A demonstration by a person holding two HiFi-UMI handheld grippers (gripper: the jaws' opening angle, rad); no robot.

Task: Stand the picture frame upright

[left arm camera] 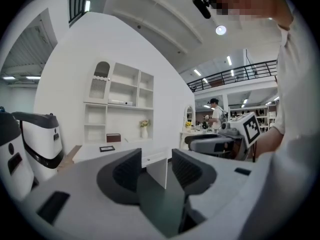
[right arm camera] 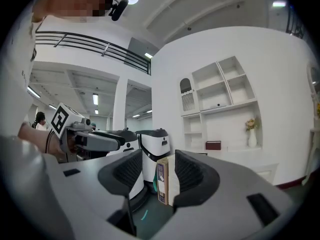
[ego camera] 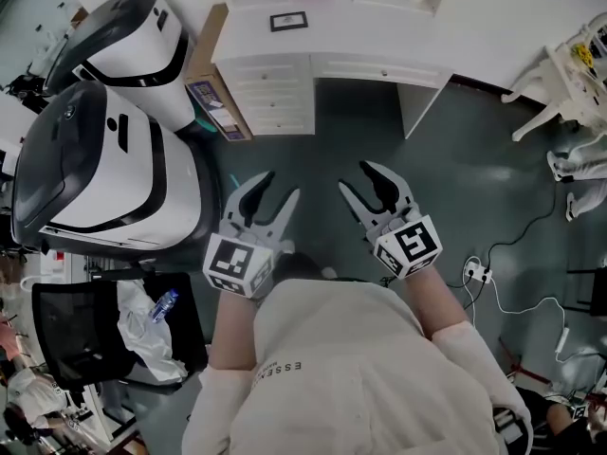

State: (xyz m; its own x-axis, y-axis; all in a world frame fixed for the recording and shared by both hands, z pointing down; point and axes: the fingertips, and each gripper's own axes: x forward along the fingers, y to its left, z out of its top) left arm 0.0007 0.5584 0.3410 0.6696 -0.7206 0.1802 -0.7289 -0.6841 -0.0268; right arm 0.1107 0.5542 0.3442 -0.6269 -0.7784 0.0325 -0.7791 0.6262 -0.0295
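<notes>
The picture frame (ego camera: 288, 21), small with a dark border, lies flat on the white desk (ego camera: 248, 34) at the far side of the floor. In the left gripper view the picture frame (left arm camera: 107, 148) shows flat on the desk top (left arm camera: 90, 153), well beyond the jaws. My left gripper (ego camera: 280, 186) and right gripper (ego camera: 356, 178) hang side by side over the dark floor, short of the desk. Both are open with nothing between the fingers. The left gripper (left arm camera: 156, 166) points at the desk's drawer corner. The right gripper (right arm camera: 159, 171) points left, toward a cardboard box (right arm camera: 162, 181).
Two large white-and-black machines (ego camera: 104, 159) (ego camera: 133, 36) stand at the left, with the cardboard box (ego camera: 213, 93) leaning beside the desk. A brown box (left arm camera: 113, 137) and a vase (left arm camera: 144, 132) sit on the shelf behind the desk. A white chair (ego camera: 569, 74) and floor cables (ego camera: 474, 273) are at the right.
</notes>
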